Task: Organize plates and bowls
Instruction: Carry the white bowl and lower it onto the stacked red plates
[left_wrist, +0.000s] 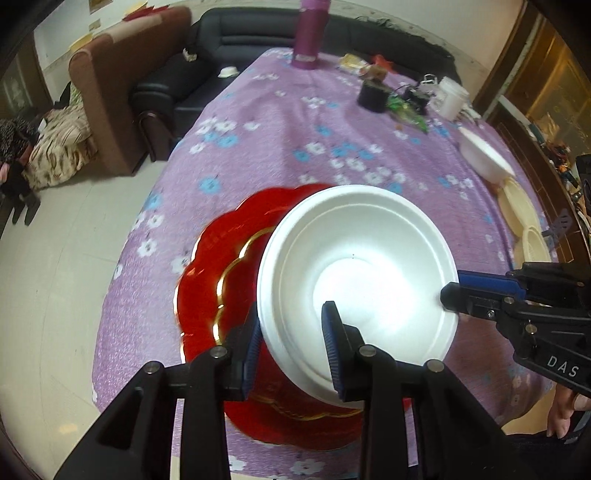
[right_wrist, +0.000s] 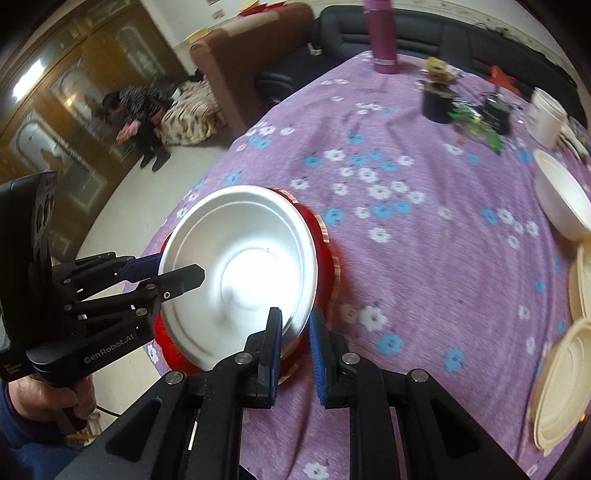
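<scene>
Bowl rim sits between both grippers' jaws, over red plate.

A white bowl sits on a gold-trimmed red plate over a purple cloth with blue-and-white flowers.

The white bowl looks like matt foam with a smooth, slightly shiny inside. The red plate under it is glossy plastic with a gold line. The desk carries a purple cloth with printed flowers, soft and a little wrinkled. Near its right edge the cream plates look matt. Both grippers are black matt plastic with ribbed blue pads.
</scene>
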